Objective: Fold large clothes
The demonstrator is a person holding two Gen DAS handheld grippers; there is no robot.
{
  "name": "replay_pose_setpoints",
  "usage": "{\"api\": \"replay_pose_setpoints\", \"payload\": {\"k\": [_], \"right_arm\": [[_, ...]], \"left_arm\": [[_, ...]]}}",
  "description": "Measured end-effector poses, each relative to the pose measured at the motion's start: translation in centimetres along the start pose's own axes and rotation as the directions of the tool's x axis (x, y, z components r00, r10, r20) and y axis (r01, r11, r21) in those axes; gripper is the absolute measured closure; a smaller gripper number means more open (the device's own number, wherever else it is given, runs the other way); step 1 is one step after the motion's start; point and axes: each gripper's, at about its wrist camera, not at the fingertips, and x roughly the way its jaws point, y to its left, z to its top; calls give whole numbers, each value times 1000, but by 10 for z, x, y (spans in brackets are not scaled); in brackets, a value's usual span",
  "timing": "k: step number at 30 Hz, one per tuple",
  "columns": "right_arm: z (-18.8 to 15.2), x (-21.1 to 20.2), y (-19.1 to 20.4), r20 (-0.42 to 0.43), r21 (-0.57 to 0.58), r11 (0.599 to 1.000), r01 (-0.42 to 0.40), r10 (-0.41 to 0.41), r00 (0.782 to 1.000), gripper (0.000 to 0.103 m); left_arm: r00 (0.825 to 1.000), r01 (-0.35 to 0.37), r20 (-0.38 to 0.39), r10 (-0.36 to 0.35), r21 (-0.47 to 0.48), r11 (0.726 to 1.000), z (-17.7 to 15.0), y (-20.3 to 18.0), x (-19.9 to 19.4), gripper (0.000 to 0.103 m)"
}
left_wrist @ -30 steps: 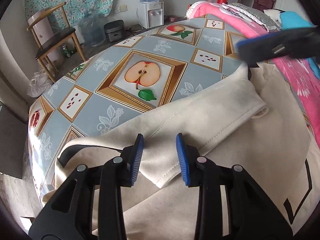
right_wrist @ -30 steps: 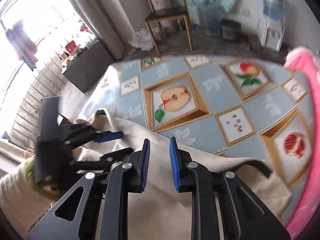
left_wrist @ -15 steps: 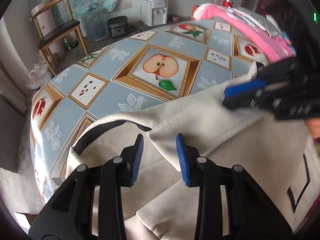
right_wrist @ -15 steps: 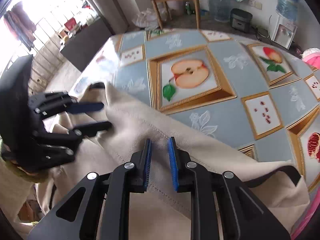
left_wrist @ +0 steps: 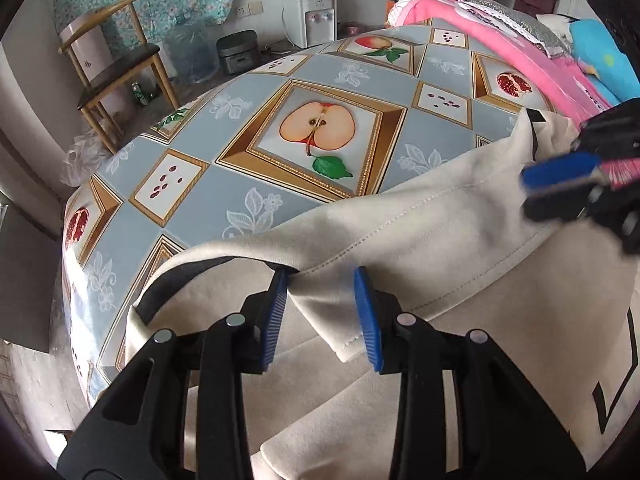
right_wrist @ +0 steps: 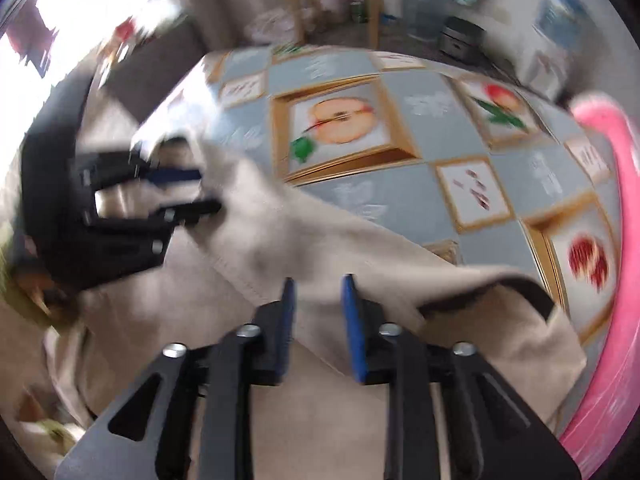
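A large cream garment (left_wrist: 420, 232) with black trim lies on the fruit-print tablecloth (left_wrist: 280, 80). Its hem is folded back over its body. My left gripper (left_wrist: 320, 316) has its jaws apart, with a fold of the hem lying between the blue pads (left_wrist: 366, 320). My right gripper (right_wrist: 318, 324) has its jaws a little apart around the same hem, farther along; that view is blurred. The right gripper also shows in the left wrist view (left_wrist: 560, 184), and the left gripper in the right wrist view (right_wrist: 180, 192). The garment (right_wrist: 320, 240) spans both views.
A pink blanket (left_wrist: 520, 40) and blue cloth (left_wrist: 600, 52) lie along the table's right side. A wooden chair (left_wrist: 116, 72), a rice cooker (left_wrist: 238, 50) and a water dispenser (left_wrist: 310, 20) stand beyond the table's far edge.
The hem has been carried toward the near left over the garment's body. The right gripper's jaws have widened a little and its view has become blurred. The left jaws stay apart.
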Motion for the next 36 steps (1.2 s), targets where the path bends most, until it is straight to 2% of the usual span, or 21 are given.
{"api": "replay_pose_setpoints", "payload": {"k": [1, 3, 6, 8, 9, 10, 13, 17, 19, 23, 26, 28, 30, 33, 36], "right_arm": [[-4, -5, -14, 6, 78, 997, -23, 22, 1000, 48], [-13, -3, -44, -14, 245, 962, -119, 127, 992, 47], [-18, 17, -51, -81, 308, 932, -190, 224, 971, 47], [-20, 26, -40, -117, 266, 951, -156, 192, 974, 47], [-20, 28, -32, -125, 222, 968, -120, 150, 981, 55], [-19, 26, -25, -126, 185, 979, -85, 109, 986, 69], [-8, 18, -14, -87, 92, 995, -25, 33, 996, 86], [5, 20, -8, -43, -38, 992, 118, -120, 992, 87], [1, 27, -7, -61, -72, 987, 141, -146, 987, 87], [-13, 20, -12, -93, -122, 982, 142, -153, 984, 85], [-24, 9, -12, -103, -140, 977, 161, -176, 979, 81], [-21, -1, -8, -48, -111, 978, 178, -185, 982, 80], [-20, -23, -3, 45, -91, 978, 189, -186, 982, 80], [-11, -29, 10, 123, -73, 991, 111, -101, 987, 80], [1, -7, 24, 140, -89, 994, 65, -52, 989, 80]], "left_arm": [[1000, 1, 1, -1, 1, 1000, -1, 1, 0, 69], [1000, 4, 2, -4, -2, 1000, -1, 3, 3, 69], [1000, 6, 5, -6, -15, 1000, 1, 6, 5, 69], [1000, 3, 6, -2, -16, 1000, 2, 5, 6, 69], [1000, -1, 10, 1, -13, 1000, 2, 5, 6, 69], [1000, -3, 11, 3, -9, 1000, 2, 5, 6, 69], [1000, -13, 23, 13, 9, 1000, 2, 5, 5, 69], [999, -36, 37, 35, 14, 999, 9, 3, 7, 69], [998, -52, 34, 51, 22, 998, 10, 0, 10, 69], [998, -54, 17, 53, 63, 997, 2, -3, 6, 69], [1000, -19, 4, 19, 34, 999, -2, 5, 4, 69], [1000, -4, 4, 4, 18, 1000, -3, 8, 3, 69], [1000, 3, 9, -3, 12, 1000, -4, 9, 4, 69], [1000, 0, 18, -1, 13, 1000, -6, 8, 4, 69], [1000, 7, 30, -7, 0, 1000, -7, 9, 3, 69]]}}
